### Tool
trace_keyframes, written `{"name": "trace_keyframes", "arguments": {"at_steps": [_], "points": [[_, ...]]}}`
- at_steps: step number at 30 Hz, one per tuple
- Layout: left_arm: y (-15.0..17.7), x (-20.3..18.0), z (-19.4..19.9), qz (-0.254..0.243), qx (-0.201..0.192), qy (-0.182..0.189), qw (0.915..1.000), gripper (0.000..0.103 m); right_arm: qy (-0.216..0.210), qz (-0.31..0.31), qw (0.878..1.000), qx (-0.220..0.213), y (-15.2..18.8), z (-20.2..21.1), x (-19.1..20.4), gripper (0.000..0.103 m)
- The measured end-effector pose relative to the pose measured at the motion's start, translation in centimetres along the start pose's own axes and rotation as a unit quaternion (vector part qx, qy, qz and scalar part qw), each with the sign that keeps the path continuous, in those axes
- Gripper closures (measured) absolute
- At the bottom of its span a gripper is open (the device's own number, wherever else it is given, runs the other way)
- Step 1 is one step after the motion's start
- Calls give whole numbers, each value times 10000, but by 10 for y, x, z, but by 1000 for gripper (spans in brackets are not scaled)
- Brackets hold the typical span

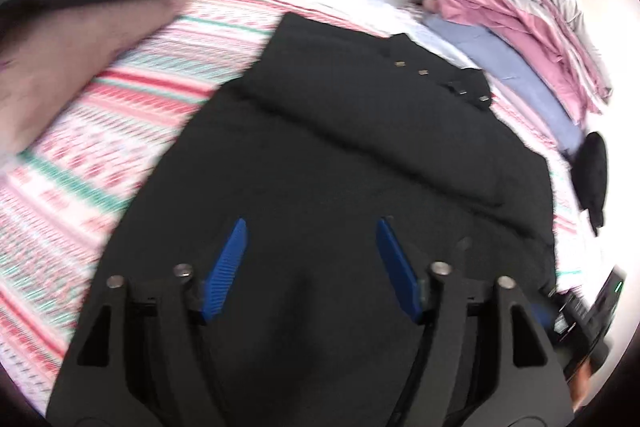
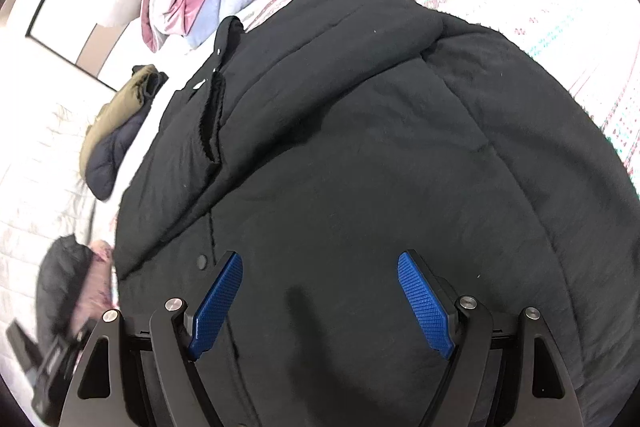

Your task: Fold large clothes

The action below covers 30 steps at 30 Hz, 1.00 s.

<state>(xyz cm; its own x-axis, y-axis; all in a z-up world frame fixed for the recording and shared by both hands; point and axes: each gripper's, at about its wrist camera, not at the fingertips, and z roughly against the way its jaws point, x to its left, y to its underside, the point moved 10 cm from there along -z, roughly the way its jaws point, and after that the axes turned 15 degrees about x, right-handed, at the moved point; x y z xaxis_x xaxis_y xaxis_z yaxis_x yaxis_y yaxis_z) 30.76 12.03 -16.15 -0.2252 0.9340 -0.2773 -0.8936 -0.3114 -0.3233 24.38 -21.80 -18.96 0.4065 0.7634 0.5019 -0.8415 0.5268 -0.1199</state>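
Hovering with jaws spread wide and nothing between them, the left tongs (image 1: pixel 312 267) and right tongs (image 2: pixel 320 303) both hang just above a large black padded coat (image 1: pixel 340 163) spread on the bed. The coat lies straight ahead of both tongs, its long axis running away from the left pair toward the snap-studded end near the bed's far edge. Pink-and-green striped bedding (image 1: pixel 120 99) shows on the bed's left side; a pink-and-white quilt pile (image 1: pixel 520 15) fills the far right corner.

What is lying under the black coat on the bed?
The black coat lies on a striped pink-and-green bedspread, which shows around its edges. Whatever sits directly beneath the coat's middle is covered.
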Motion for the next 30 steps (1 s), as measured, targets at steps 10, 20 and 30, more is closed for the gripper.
{"name": "trace_keyframes", "arguments": {"at_steps": [10,20,30], "points": [[27,111,15,988,-112,163,9949,26,267,70,9996,38,1,8,-22,21],[60,146,23,682,356,292,9966,26,661,-53,9975,-245,22,68,-61,21],[103,183,27,352,824,323,9955,26,823,180,9950,-535,70,136,-138,22]]}}
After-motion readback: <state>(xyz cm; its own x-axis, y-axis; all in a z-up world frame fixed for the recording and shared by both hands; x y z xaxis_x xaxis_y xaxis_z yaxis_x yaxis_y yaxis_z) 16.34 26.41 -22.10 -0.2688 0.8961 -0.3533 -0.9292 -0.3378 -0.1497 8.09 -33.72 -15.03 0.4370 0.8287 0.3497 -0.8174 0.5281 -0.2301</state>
